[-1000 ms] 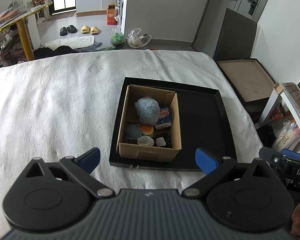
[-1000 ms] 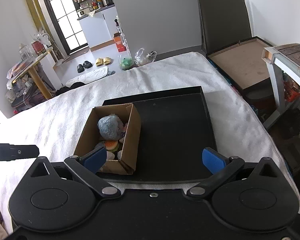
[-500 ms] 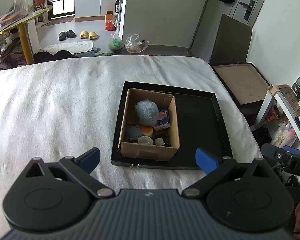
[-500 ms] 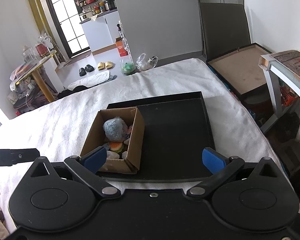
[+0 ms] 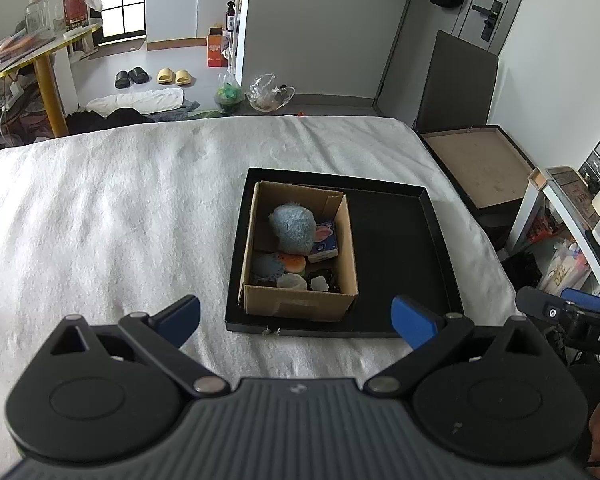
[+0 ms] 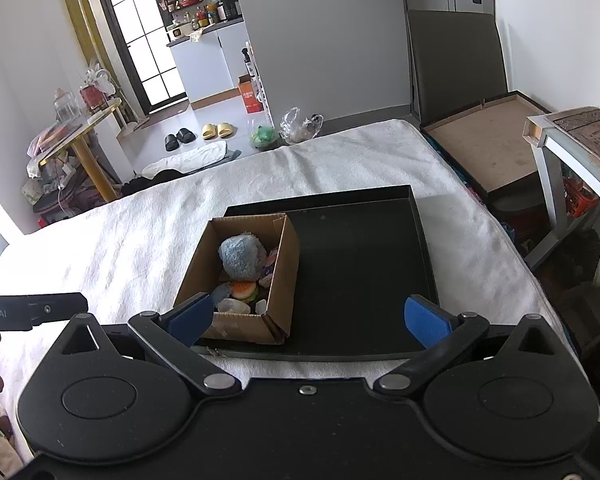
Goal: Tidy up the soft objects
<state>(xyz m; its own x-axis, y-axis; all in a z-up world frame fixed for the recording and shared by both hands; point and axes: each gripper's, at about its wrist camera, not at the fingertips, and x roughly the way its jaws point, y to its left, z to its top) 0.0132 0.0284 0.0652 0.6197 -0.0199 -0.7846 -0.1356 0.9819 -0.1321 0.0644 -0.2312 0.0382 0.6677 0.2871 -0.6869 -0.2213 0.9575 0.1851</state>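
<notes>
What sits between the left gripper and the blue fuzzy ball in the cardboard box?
Only the near wall of the cardboard box. The blue fuzzy ball lies uncovered toward the box's far end, open from above. The left gripper is open and empty.

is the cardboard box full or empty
Partly full: the cardboard box holds a fluffy blue toy and smaller soft items, all below its rim.

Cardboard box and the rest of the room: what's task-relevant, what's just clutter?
Task-relevant:
cardboard box
fluffy blue toy
orange-topped soft toy
small printed box
black tray
left gripper, open
right gripper, open

Just lying about:
slippers
plastic bags
yellow-legged table
brown-lined tray on the floor
</notes>
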